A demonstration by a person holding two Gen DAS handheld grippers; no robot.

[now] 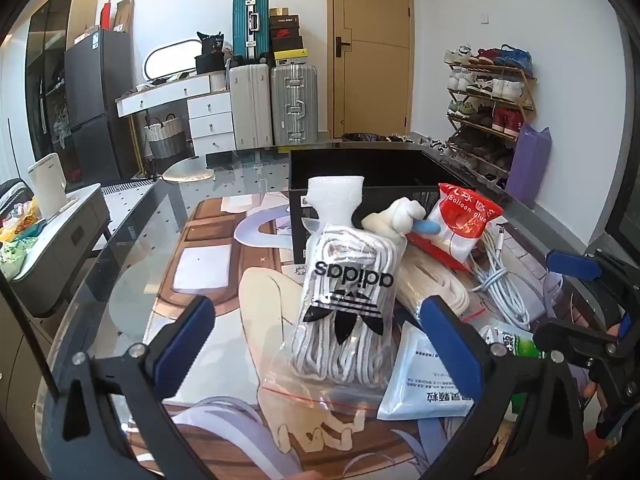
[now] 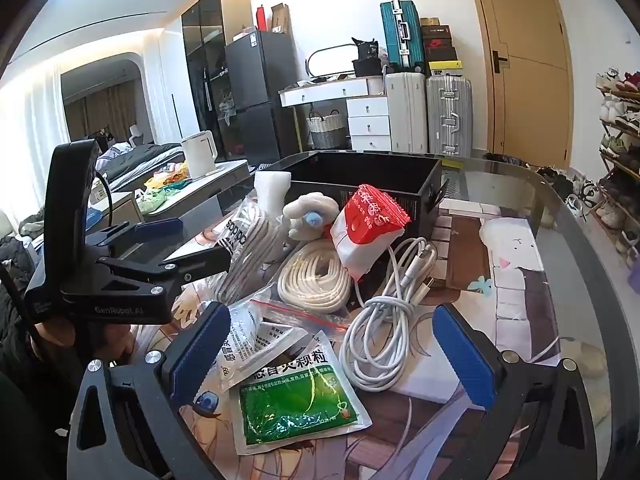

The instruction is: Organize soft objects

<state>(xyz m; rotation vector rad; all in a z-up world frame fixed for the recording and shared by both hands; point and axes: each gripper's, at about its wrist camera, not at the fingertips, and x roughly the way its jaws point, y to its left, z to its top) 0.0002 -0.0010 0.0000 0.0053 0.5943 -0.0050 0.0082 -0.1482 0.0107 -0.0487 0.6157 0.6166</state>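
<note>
You're at the picking stage, both sets of jaws apart and empty: close your left gripper [image 1: 316, 336] on the adidas lace bag [image 1: 346, 304], then carry it to the black box [image 1: 360, 168].

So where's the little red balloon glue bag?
The red balloon glue bag leans against the black box, right of the plush toy, above the white cable.

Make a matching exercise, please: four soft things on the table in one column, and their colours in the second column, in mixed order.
1. adidas bag of laces
2. balloon glue packet
3. medicine sachet
4. box

a. green and white
b. black
c. clear with white contents
d. red and white

Pairs: 1-c, 2-d, 3-a, 4-b
</note>
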